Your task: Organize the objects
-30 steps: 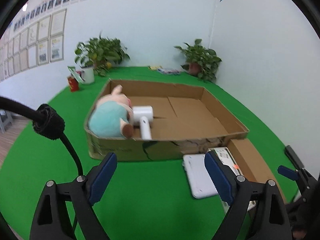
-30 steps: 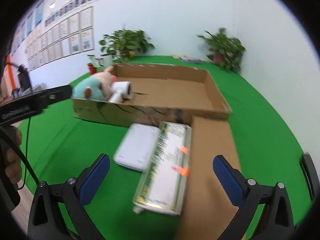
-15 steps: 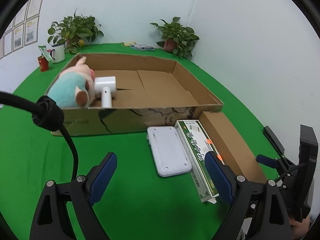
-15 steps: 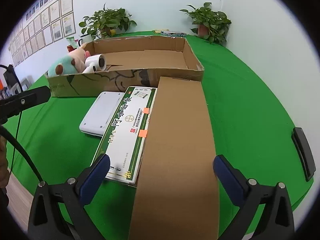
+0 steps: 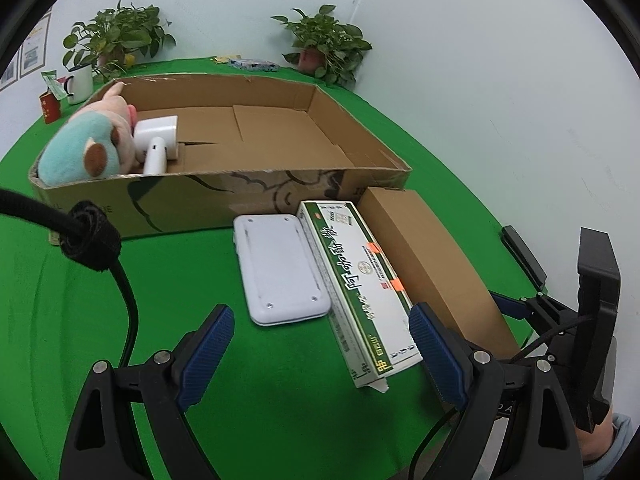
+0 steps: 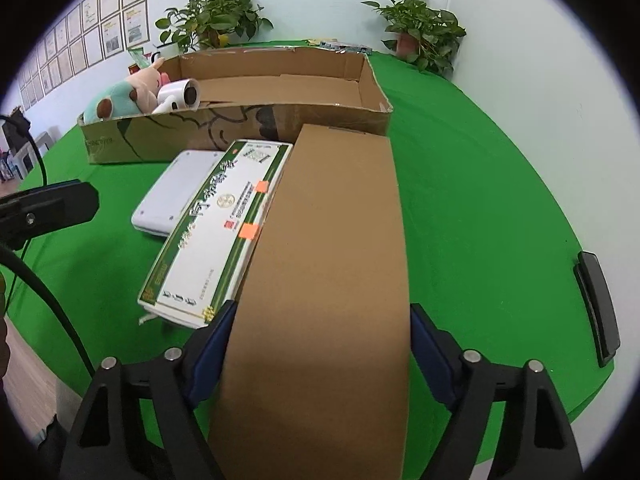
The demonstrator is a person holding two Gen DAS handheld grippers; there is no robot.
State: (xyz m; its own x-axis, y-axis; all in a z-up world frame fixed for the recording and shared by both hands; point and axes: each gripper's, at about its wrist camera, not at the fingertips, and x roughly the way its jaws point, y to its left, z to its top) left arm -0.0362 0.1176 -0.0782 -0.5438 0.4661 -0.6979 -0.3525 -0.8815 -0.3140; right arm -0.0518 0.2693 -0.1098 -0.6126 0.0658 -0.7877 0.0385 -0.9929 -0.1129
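Open cardboard tray (image 5: 360, 184) at 12 o'clock on green table (image 5: 120, 300); plush toy (image 5: 86, 148) and white hair dryer (image 5: 156, 144) packed into its 9 o'clock end, remainder bare cardboard. Just in front of tray, side by side: white flat device (image 5: 280, 268), green-and-white carton (image 5: 356, 280) at its 3 o'clock edge, long brown box (image 6: 320, 280) at 3 o'clock of carton, far end against tray wall. Potted plants (image 5: 116, 40) and mug (image 5: 80, 84) beyond tray at 10 to 1 o'clock; black flat object (image 6: 596, 304) at 3 o'clock near table edge. Black cable (image 5: 80, 240) crossing left wrist view at 9 o'clock. Left gripper (image 5: 320, 360) spread wide, nothing between pads, white device and carton ahead. Right gripper (image 6: 320, 344) straddling near end of brown box, jaws just closing in, pads at or almost at box sides; contact not certain. Versus a second ago: both views lower and closer, brown box now filling right view; objects unmoved.
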